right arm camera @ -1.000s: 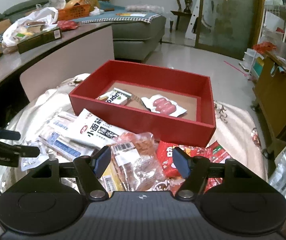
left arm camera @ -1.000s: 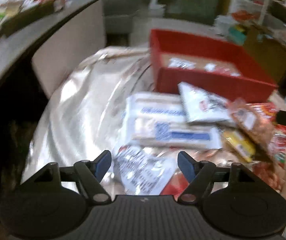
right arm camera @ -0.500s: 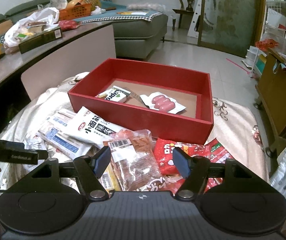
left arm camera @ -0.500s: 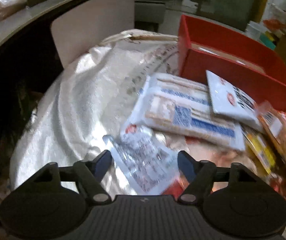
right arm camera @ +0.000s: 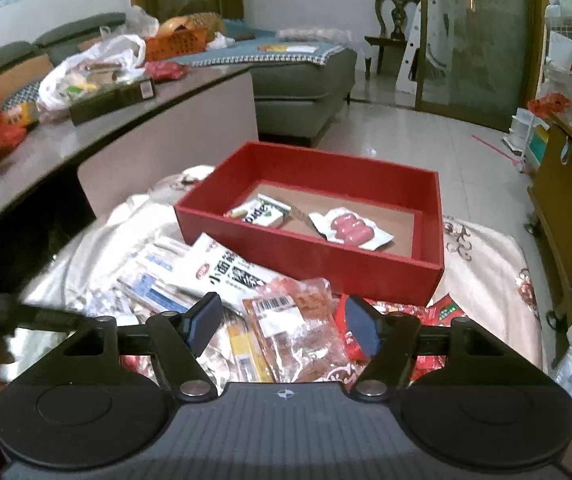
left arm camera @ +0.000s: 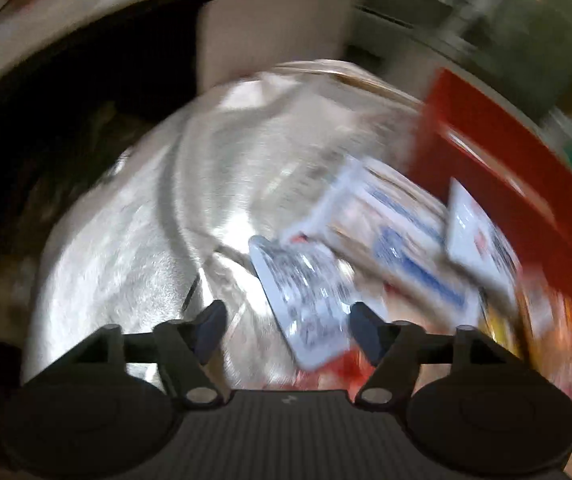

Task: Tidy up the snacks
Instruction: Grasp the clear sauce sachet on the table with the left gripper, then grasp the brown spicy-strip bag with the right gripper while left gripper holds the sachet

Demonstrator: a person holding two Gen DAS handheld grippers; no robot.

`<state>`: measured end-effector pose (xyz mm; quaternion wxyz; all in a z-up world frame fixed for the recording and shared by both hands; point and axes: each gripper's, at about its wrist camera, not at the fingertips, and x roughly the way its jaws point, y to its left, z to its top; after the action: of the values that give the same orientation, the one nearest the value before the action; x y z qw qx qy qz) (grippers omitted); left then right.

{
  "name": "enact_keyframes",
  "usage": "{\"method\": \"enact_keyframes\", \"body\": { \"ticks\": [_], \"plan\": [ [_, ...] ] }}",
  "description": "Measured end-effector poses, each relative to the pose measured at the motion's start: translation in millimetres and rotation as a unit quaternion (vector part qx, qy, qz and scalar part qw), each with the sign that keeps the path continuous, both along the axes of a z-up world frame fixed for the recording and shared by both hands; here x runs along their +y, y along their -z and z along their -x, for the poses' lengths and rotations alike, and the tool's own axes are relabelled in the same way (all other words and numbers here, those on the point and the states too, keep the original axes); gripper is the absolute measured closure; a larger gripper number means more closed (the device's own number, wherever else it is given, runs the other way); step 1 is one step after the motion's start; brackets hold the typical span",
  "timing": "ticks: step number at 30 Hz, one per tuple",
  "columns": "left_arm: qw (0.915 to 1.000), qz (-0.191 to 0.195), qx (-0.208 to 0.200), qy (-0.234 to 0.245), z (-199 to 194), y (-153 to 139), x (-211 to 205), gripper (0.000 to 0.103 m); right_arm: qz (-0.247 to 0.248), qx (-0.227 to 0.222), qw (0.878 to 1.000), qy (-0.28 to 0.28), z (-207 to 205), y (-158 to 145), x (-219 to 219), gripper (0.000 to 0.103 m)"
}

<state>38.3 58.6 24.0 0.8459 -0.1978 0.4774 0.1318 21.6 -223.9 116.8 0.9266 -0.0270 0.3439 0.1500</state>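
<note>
Left gripper [left arm camera: 286, 320] just rolled over the white packet [left arm camera: 306, 300]

Jaws opening wide, packet between them but not pinched yet. Right gripper [right arm camera: 282, 324] gapes empty above the snacks [right arm camera: 294, 332]; box [right arm camera: 326, 252] holds just two, so mostly undone.

The left wrist view is smeared by motion: print on the white packet [left arm camera: 310, 300] cannot be read, and the snacks at the cloth's right edge [left arm camera: 558, 340] melt into red and yellow streaks. The red box [left arm camera: 498, 184] is cut by the frame there. In the right wrist view the gripper body hides the near ends of the clear packet [right arm camera: 298, 336] and red bags [right arm camera: 442, 312].
</note>
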Motion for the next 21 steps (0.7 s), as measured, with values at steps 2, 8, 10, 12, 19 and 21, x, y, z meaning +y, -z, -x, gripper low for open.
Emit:
{"method": "enact_keyframes", "body": {
  "ticks": [2, 8, 10, 12, 19, 21],
  "plan": [
    [0.9990, -0.016, 0.010, -0.040, -10, 4, -7, 0.030, -0.009, -0.003, 1.000, 0.001, 1, -4, -5, 0.028],
    [0.9915, -0.092, 0.025, -0.089, -31, 12, -31, 0.019, -0.021, -0.004, 1.000, 0.003, 6, -9, -19, 0.028],
    [0.9922, -0.100, 0.016, -0.073, -26, 10, -36, 0.028, -0.023, -0.005, 1.000, 0.004, 7, -10, -23, 0.028],
    [0.9935, -0.108, 0.010, -0.035, -23, 9, -38, 0.039, -0.023, -0.005, 1.000, 0.009, 6, -11, -27, 0.028],
    [0.9941, -0.073, 0.026, 0.076, 12, 1, -29, 0.060, -0.032, 0.002, 0.999, 0.005, 7, -10, -32, 0.038],
    [0.9891, -0.074, 0.029, 0.124, 26, -1, -29, 0.060, -0.027, 0.008, 1.000, -0.005, 8, -7, -29, 0.043]
  ]
}}
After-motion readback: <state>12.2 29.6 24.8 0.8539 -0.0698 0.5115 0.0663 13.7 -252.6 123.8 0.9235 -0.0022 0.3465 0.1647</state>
